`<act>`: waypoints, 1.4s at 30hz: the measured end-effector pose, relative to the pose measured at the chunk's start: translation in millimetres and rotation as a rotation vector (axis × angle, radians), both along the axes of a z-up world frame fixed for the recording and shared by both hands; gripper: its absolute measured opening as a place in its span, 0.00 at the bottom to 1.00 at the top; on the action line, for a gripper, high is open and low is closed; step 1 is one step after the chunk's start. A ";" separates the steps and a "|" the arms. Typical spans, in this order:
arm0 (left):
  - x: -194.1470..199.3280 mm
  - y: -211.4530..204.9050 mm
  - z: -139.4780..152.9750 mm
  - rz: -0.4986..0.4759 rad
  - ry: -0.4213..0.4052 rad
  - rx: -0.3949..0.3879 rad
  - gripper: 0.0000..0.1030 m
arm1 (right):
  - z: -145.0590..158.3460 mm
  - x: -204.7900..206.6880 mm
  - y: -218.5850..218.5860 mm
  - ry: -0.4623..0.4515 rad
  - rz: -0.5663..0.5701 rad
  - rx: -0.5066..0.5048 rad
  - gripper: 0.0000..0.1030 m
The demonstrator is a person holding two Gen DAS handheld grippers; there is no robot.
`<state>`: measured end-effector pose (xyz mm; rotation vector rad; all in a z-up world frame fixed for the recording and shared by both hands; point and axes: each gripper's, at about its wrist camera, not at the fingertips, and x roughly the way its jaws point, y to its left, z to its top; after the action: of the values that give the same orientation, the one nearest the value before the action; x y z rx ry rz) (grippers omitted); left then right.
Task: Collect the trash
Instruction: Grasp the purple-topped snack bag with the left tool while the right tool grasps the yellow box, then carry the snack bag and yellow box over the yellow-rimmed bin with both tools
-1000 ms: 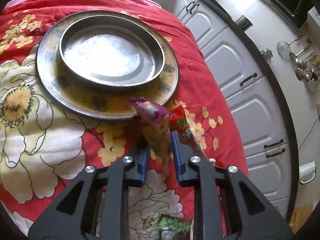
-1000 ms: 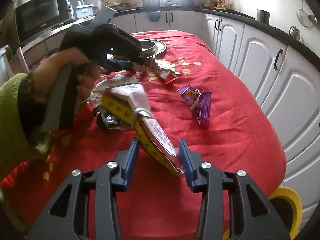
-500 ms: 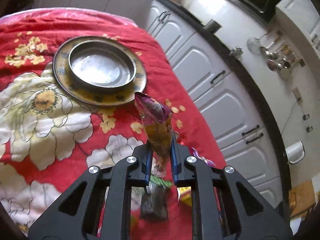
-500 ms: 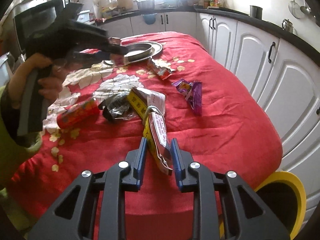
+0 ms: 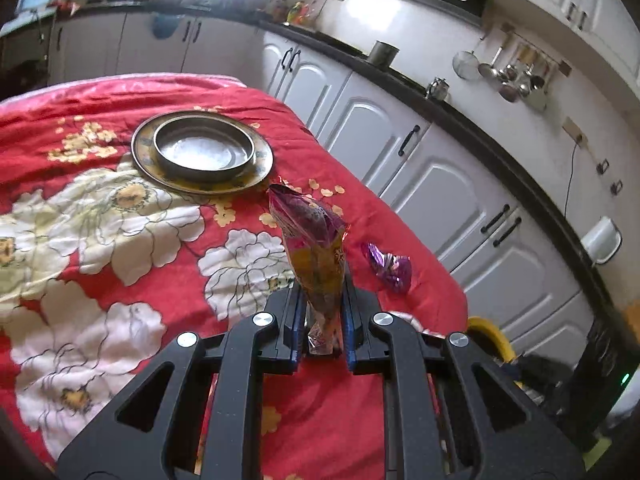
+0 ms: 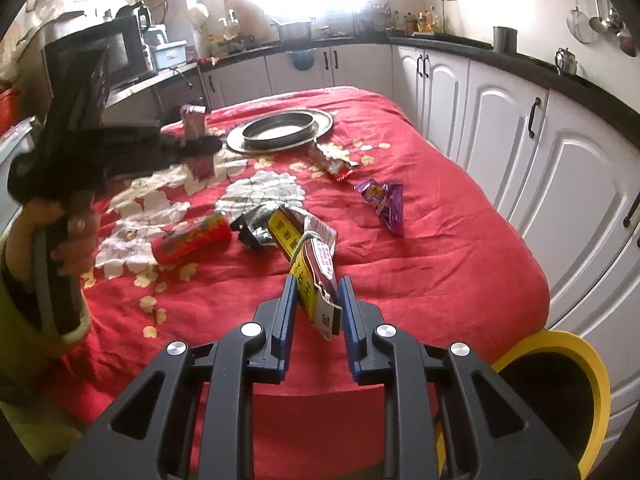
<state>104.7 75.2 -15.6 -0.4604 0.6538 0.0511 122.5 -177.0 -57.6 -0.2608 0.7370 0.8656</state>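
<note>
The left gripper (image 5: 322,312) is clamped tight on a purple-and-gold wrapper (image 5: 316,248), which stands upright out of its jaws, lifted clear of the red floral cloth (image 5: 120,248); the right gripper (image 6: 316,304), whose jaws have just been closing, pinches the lower end of a yellow-and-brown packet (image 6: 316,276) that slants up and away from it, also raised off the cloth; behind that packet lie a crumpled silver wrapper (image 6: 256,226), a red tube (image 6: 192,238), a purple wrapper (image 6: 384,200) to the right and a red wrapper (image 6: 336,164) nearer the metal dish (image 6: 280,130), which sits on a wider plate (image 5: 204,180); a yellow-rimmed bin (image 6: 560,384) stands just beside the cloth's near right corner; white cabinets (image 6: 500,120) line the kitchen wall.
</note>
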 end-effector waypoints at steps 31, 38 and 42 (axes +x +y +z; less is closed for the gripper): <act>-20.2 -84.4 -4.6 -0.220 -0.010 0.123 0.10 | 48.7 -9.4 -67.7 -0.074 -0.150 0.141 0.17; -19.0 -97.4 -3.7 -0.255 -0.013 0.138 0.10 | 54.0 -7.5 -88.5 -0.083 -0.194 0.164 0.17; -16.6 -108.1 -2.6 -0.281 -0.016 0.145 0.10 | 56.3 -8.0 -101.1 -0.094 -0.223 0.175 0.17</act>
<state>88.1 -32.8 -18.2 -0.2257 0.6883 -0.1703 114.5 -278.1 -1.3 -0.0614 0.5868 0.6959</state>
